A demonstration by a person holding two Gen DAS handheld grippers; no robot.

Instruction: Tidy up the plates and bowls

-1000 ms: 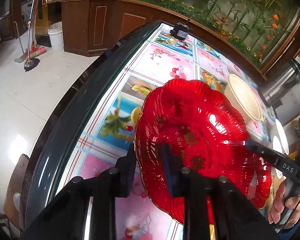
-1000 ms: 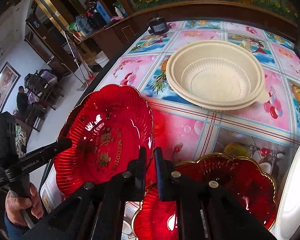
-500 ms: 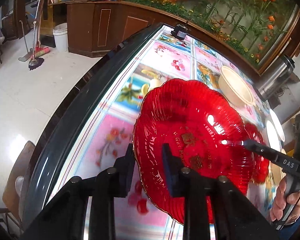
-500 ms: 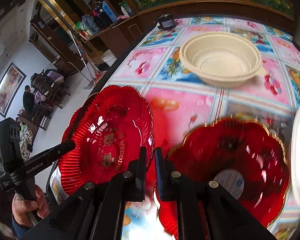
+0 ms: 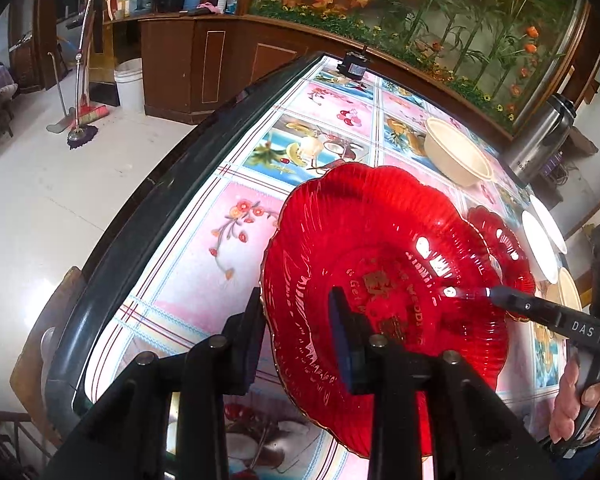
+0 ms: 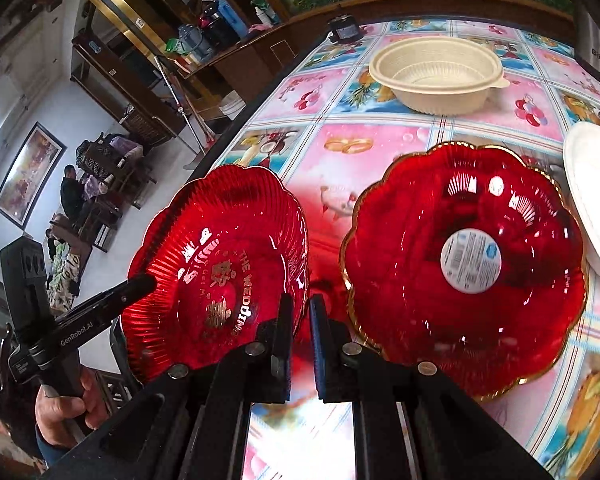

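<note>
A red scalloped plate with gold lettering (image 5: 388,248) is held in the air over the table, tilted. My left gripper (image 5: 296,332) is shut on its near rim. My right gripper (image 6: 300,332) is shut on the opposite rim of the same plate (image 6: 220,256); its finger (image 5: 512,300) shows across the plate in the left wrist view. A second red plate with a round white sticker (image 6: 468,264) lies flat on the table to the right. A cream ribbed bowl (image 6: 436,72) stands farther back, also in the left wrist view (image 5: 456,152).
White plates (image 6: 592,188) lie at the table's right edge, also in the left wrist view (image 5: 540,236). A steel flask (image 5: 536,140) stands at the far side. A small black device (image 6: 342,30) sits at the far end. The table's dark edge (image 5: 148,192) runs along the left.
Both grippers have carried the lettered plate back and higher. The second red plate has come fully into the right wrist view; the cream bowl looks farther off.
</note>
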